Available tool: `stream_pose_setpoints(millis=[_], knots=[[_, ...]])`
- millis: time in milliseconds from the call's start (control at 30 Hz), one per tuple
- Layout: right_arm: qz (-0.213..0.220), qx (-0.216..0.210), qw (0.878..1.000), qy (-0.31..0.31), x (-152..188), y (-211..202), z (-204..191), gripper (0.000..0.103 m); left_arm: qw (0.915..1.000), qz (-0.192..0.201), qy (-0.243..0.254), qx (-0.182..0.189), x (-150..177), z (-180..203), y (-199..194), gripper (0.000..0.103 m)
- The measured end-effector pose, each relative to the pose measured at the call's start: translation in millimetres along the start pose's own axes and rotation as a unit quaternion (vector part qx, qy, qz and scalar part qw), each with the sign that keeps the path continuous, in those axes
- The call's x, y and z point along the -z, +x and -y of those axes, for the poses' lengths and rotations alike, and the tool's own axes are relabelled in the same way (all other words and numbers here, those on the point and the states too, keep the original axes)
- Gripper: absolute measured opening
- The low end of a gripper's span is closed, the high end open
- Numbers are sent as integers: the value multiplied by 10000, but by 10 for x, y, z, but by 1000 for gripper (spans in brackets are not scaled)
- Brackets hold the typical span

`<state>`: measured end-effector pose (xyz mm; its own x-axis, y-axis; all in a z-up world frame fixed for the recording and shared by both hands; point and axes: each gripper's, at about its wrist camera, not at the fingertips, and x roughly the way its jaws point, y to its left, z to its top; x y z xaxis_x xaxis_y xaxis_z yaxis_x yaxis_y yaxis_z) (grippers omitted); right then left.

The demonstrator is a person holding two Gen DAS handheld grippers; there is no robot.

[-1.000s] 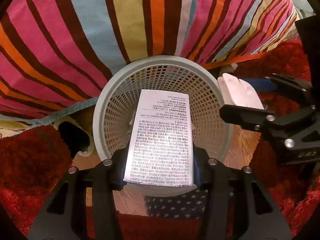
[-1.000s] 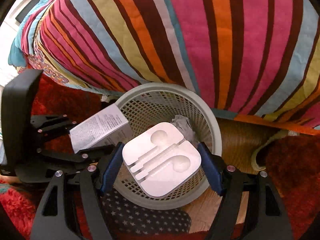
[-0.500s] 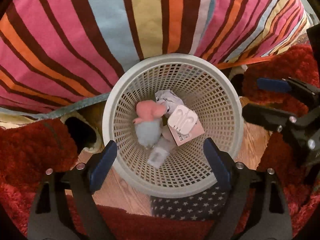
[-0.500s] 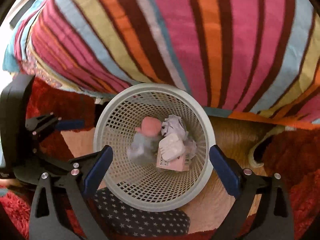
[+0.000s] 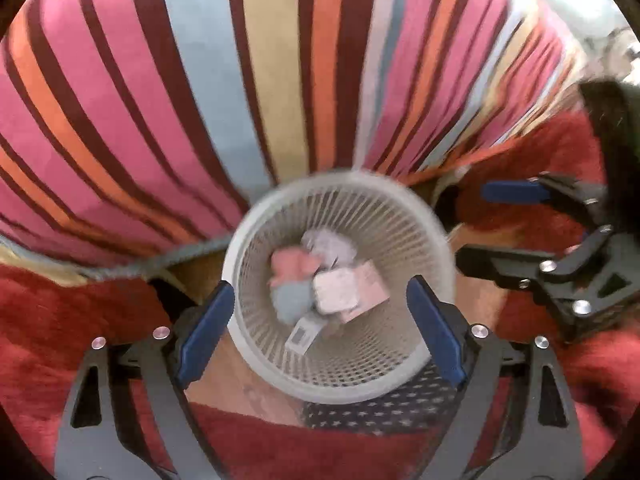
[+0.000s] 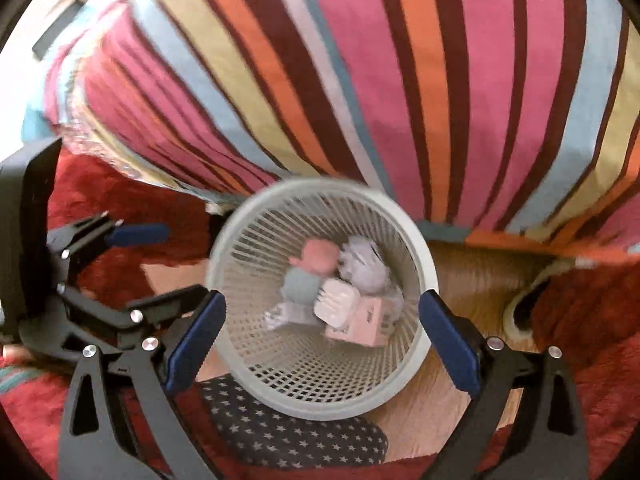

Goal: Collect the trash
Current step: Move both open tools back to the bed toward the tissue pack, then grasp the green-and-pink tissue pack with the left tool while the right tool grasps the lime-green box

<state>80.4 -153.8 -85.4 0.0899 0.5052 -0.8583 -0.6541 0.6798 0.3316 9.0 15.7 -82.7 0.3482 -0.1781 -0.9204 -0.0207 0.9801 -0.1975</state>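
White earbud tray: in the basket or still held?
In the basket. The white earbud tray lies among trash inside the mesh basket; the right tongs stand open, empty.

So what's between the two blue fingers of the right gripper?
Nothing is held there. In the right wrist view the right gripper hangs open, and through the gap you see the white basket below, with trash inside.
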Motion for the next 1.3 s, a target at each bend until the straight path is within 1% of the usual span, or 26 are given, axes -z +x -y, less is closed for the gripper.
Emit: stream_pose_setpoints(millis=[67, 100, 167, 200, 233, 267, 333, 367, 400, 433, 467, 567, 633, 700, 733, 800, 867, 933, 1000, 1100, 1167, 1233, 1300], knots=[[506, 70, 9985, -190, -111, -334, -33, 93, 9990, 354, -137, 249, -186, -79, -386, 85], [800, 117, 9964, -243, -199, -518, -31, 93, 9979, 564, -202, 263, -301, -110, -564, 85], [1371, 331, 9895, -316, -407, -843, -1, 93, 9929, 1138, -335, 92, -619, -182, -966, 85], [1676, 515, 9839, -350, -539, -1002, 22, 93, 9885, 1462, -387, -30, -802, -220, -1150, 85], [1990, 705, 9767, -386, -692, -1148, 55, 93, 9847, 1692, -403, -94, -941, -242, -1259, 85], [2243, 857, 9699, -395, -826, -1252, 87, 93, 9790, 1989, -401, -190, -1176, -274, -1371, 85], [2713, 1251, 9533, -446, -1172, -1411, 167, 93, 9689, 2406, -405, -405, -1592, -339, -1449, 85], [2883, 1472, 9451, -452, -1348, -1449, 193, 93, 9625, 2605, -482, -586, -1860, -399, -1427, 85], [2988, 1598, 9397, -468, -1504, -1458, 225, 93, 9576, 2733, -582, -705, -2128, -475, -1368, 85], [3053, 1702, 9357, -482, -1688, -1445, 264, 93, 9562, 2760, -650, -725, -2319, -544, -1312, 85], [3049, 1801, 9340, -474, -1897, -1401, 319, 93, 9556, 2737, -779, -769, -2593, -630, -1194, 85], [2950, 1957, 9345, -375, -2458, -1291, 464, 93, 9584, 2516, -1157, -687, -3227, -832, -854, 85], [2836, 2099, 9352, -306, -2838, -1205, 644, 93, 9590, 2397, -1362, -659, -3605, -940, -640, 85], [2787, 2265, 9330, -230, -3147, -1135, 738, 93, 9588, 2307, -1479, -748, -3788, -1031, -490, 85], [2769, 2370, 9310, -180, -3291, -1066, 773, 93, 9597, 2235, -1514, -781, -3943, -1089, -387, 85], [2690, 2457, 9312, -123, -3542, -885, 812, 93, 9598, 2173, -1587, -805, -4075, -1156, -308, 85], [2626, 2367, 9353, -179, -3728, -728, 824, 93, 9602, 2148, -1640, -699, -4208, -1233, -231, 85], [2603, 2287, 9377, -256, -3879, -703, 885, 93, 9606, 2143, -1650, -643, -4294, -1250, -198, 85], [2691, 2177, 9379, -240, -4000, -734, 929, 93, 9613, 2147, -1580, -699, -4378, -1233, -176, 85], [2831, 1883, 9404, -69, -4115, -780, 1069, 93, 9614, 2171, -1496, -786, -4494, -1234, -138, 85], [2760, 1807, 9440, -18, -4217, -796, 1160, 93, 9611, 2169, -1537, -755, -4553, -1257, -110, 85], [2712, 1709, 9472, -106, -4254, -804, 1263, 93, 9599, 2178, -1606, -731, -4590, -1273, -98, 85], [2587, 1304, 9562, -410, -4239, -778, 1280, 93, 9585, 2202, -1660, -722, -4589, -1281, -92, 85]])
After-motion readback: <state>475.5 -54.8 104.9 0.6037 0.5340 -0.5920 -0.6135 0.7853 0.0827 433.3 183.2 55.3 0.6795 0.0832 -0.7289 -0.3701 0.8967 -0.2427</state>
